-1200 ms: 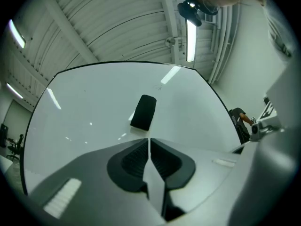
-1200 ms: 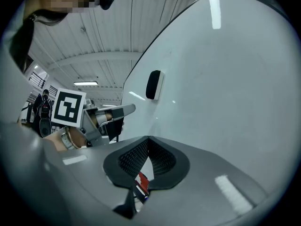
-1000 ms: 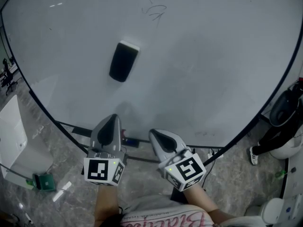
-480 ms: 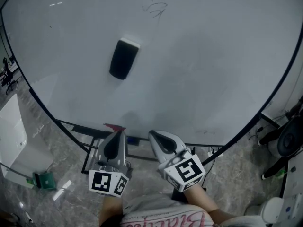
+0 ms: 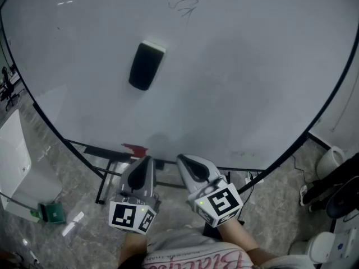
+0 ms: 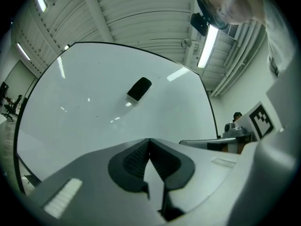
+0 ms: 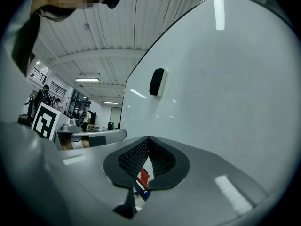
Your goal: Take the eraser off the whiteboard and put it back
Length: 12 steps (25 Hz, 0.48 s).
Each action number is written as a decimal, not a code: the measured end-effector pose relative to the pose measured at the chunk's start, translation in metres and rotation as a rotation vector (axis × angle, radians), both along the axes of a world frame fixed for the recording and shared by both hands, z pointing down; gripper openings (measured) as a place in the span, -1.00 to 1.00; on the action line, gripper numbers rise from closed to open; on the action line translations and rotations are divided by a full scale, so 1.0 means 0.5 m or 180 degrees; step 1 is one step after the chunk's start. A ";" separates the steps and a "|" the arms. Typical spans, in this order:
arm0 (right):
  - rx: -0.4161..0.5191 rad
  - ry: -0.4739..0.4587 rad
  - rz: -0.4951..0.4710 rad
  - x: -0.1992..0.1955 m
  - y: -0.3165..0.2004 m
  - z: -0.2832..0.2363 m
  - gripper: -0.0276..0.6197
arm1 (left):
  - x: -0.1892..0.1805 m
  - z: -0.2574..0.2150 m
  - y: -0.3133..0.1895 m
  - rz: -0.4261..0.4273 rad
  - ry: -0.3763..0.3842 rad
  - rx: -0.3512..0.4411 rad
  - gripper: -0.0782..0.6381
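Observation:
A black eraser (image 5: 146, 65) with a white edge sticks to the whiteboard (image 5: 235, 83), up and left of both grippers. It also shows in the left gripper view as the eraser (image 6: 139, 89) and in the right gripper view as the eraser (image 7: 157, 82). My left gripper (image 5: 143, 166) is low at the board's bottom edge, its jaws shut with nothing in them (image 6: 149, 142). My right gripper (image 5: 183, 162) hangs beside it, also shut and holding nothing (image 7: 148, 140). Both point toward the board, well short of the eraser.
A faint scribble (image 5: 184, 7) marks the board's top. Below the board run its black stand (image 5: 106, 175), a red item (image 5: 134, 149) on the ledge, and marble floor. A white cabinet (image 5: 17, 156) stands at left, chairs (image 5: 331, 198) at right.
My left gripper has dropped down and back from the board, rolling a little. The right gripper has kept still. The eraser stays on the board.

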State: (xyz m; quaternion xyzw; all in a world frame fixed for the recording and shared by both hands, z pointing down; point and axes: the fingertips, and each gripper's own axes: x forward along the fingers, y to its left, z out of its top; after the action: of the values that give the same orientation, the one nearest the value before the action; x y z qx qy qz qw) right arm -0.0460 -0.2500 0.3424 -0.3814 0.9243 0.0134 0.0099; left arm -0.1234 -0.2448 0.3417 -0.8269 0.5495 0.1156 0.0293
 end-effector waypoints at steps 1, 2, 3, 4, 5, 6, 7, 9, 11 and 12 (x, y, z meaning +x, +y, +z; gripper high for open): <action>-0.0009 0.0008 0.0012 0.000 0.000 0.001 -0.91 | 0.000 0.001 0.000 0.0003 -0.0003 -0.0004 -0.78; -0.0024 0.0020 0.0023 0.000 0.000 0.003 -0.91 | 0.000 0.002 0.000 0.0006 -0.0011 -0.0008 -0.78; -0.0042 0.0036 0.0036 0.000 -0.001 0.006 -0.91 | 0.001 0.003 0.001 0.0009 -0.0027 -0.0009 -0.78; -0.0061 0.0054 0.0050 0.000 -0.002 0.009 -0.91 | 0.003 0.004 0.001 0.0011 -0.0046 -0.0008 -0.78; -0.0075 0.0068 0.0061 0.000 -0.004 0.011 -0.91 | 0.004 0.004 0.002 0.0015 -0.0061 -0.0007 -0.78; -0.0083 0.0071 0.0067 0.001 -0.005 0.012 -0.91 | 0.006 0.005 0.003 0.0023 -0.0068 -0.0009 -0.78; -0.0090 0.0068 0.0068 0.000 -0.005 0.012 -0.91 | 0.008 0.006 0.003 0.0031 -0.0067 -0.0012 -0.78; -0.0092 0.0067 0.0061 -0.001 -0.005 0.013 -0.91 | 0.009 0.007 0.002 0.0044 -0.0067 -0.0014 -0.78; -0.0076 0.0062 0.0057 -0.003 -0.006 0.011 -0.91 | 0.009 0.007 0.001 0.0054 -0.0083 -0.0009 -0.78; -0.0067 0.0056 0.0059 -0.003 -0.007 0.010 -0.91 | 0.010 0.007 0.000 0.0057 -0.0097 -0.0007 -0.78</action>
State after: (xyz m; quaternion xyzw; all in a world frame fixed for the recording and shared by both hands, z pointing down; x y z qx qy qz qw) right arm -0.0478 -0.2534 0.3475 -0.3899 0.9208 0.0071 -0.0023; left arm -0.1185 -0.2447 0.3450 -0.8336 0.5416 0.1026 0.0357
